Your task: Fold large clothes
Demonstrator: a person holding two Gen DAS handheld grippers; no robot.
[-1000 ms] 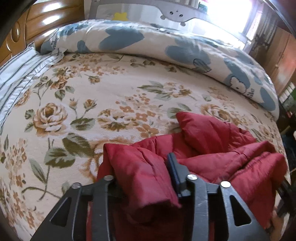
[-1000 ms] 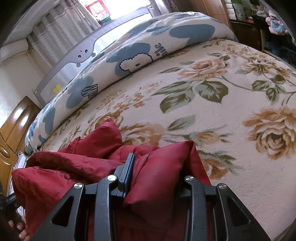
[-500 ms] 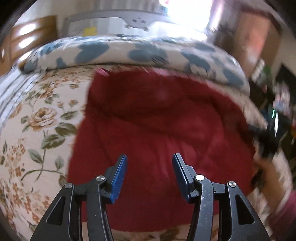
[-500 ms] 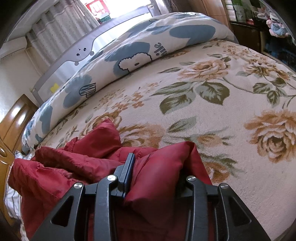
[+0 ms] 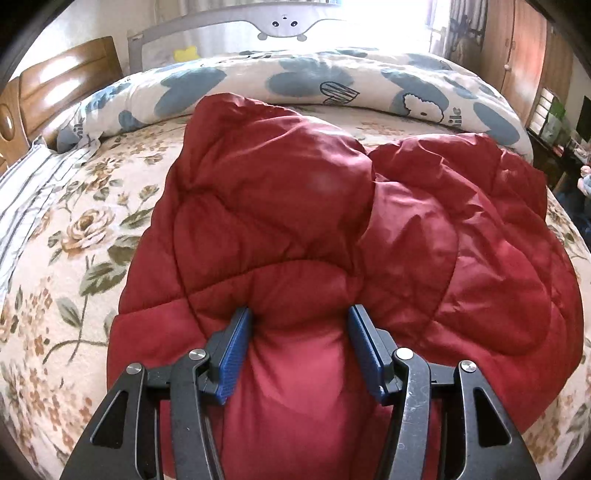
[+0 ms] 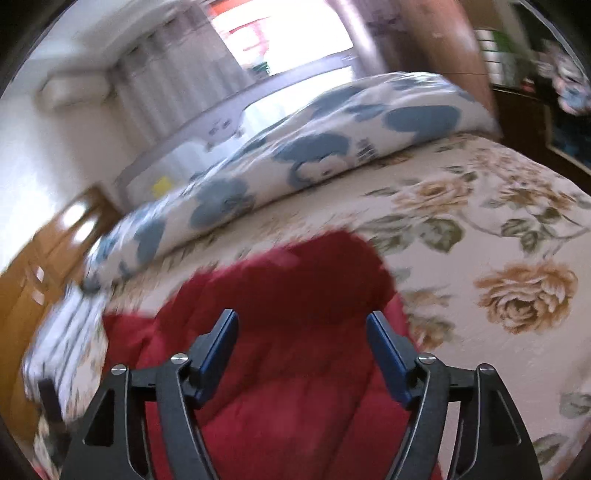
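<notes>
A red quilted jacket lies in a thick folded heap on the floral bedspread. My left gripper sits low at its near edge. Its jaws are opening, and a puffy bulge of the jacket rises between the blue pads without being pinched. In the blurred right wrist view the jacket lies below and ahead of my right gripper. Those jaws are opening wide, with nothing gripped between the fingers.
A rolled white quilt with blue shapes runs along the far side of the bed, in front of a grey bed rail. A wooden headboard and a striped pillow are at the left. Wooden wardrobes stand at the right.
Both grippers have let go of the jacket folds they were pinching. The jacket has been laid over into a flatter heap. The right gripper has lifted away and its view is blurred.
</notes>
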